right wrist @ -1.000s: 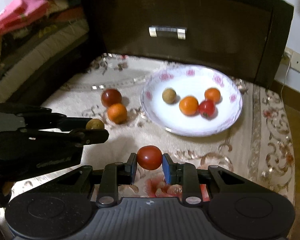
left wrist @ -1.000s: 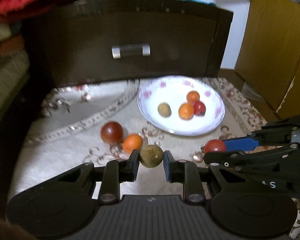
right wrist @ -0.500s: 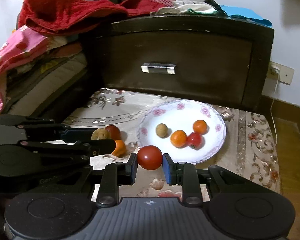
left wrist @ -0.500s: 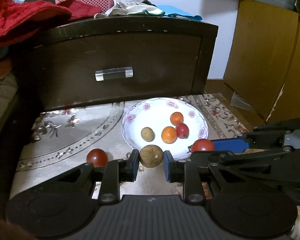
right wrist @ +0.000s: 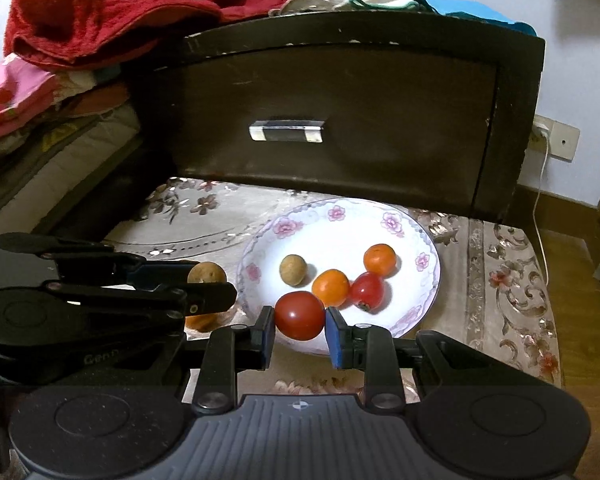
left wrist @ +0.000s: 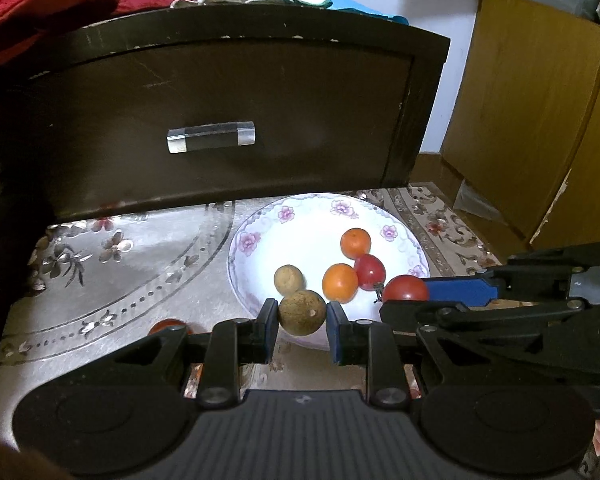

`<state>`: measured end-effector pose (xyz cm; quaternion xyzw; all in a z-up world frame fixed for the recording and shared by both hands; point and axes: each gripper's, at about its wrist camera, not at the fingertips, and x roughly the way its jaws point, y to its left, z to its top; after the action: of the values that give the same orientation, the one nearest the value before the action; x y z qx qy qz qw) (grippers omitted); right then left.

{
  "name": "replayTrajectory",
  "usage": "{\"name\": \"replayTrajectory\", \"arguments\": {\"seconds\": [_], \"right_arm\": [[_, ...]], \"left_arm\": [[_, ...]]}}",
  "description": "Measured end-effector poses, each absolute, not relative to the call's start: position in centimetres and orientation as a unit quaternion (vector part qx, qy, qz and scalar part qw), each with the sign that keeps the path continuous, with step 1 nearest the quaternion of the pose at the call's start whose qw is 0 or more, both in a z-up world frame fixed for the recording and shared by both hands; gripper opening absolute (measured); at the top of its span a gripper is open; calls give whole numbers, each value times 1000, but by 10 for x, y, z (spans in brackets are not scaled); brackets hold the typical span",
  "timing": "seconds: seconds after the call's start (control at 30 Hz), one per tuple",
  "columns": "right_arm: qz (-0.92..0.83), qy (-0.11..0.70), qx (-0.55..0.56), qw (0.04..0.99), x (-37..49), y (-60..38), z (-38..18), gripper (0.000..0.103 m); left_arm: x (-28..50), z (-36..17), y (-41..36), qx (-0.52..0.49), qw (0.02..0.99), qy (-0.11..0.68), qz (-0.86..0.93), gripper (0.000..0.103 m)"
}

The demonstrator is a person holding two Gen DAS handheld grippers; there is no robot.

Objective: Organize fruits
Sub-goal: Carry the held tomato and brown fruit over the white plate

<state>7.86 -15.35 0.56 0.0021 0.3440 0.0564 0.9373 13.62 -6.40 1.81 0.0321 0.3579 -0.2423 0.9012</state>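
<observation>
Both grippers have swung in over the plate's (left wrist: 256,236) near rim: left gripper (left wrist: 302,314) pinches the brown fruit (left wrist: 302,312), right gripper (right wrist: 300,318) clamps the red tomato (right wrist: 300,315).

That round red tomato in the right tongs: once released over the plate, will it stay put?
The round red tomato, pinched between the right tongs, looks smooth and round, so it will probably roll. The shallow white floral plate dips inward and should contain it. It may nudge the small orange fruit nearby.
</observation>
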Motion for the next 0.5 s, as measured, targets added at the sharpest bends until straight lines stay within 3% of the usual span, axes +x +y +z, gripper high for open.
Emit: {"name": "replayTrajectory", "arguments": {"seconds": [0.5], "right_arm": [[40, 365, 5, 930, 101, -169, -11, 24]], "left_arm": [[160, -1, -77, 34, 891, 379, -247, 30]]}}
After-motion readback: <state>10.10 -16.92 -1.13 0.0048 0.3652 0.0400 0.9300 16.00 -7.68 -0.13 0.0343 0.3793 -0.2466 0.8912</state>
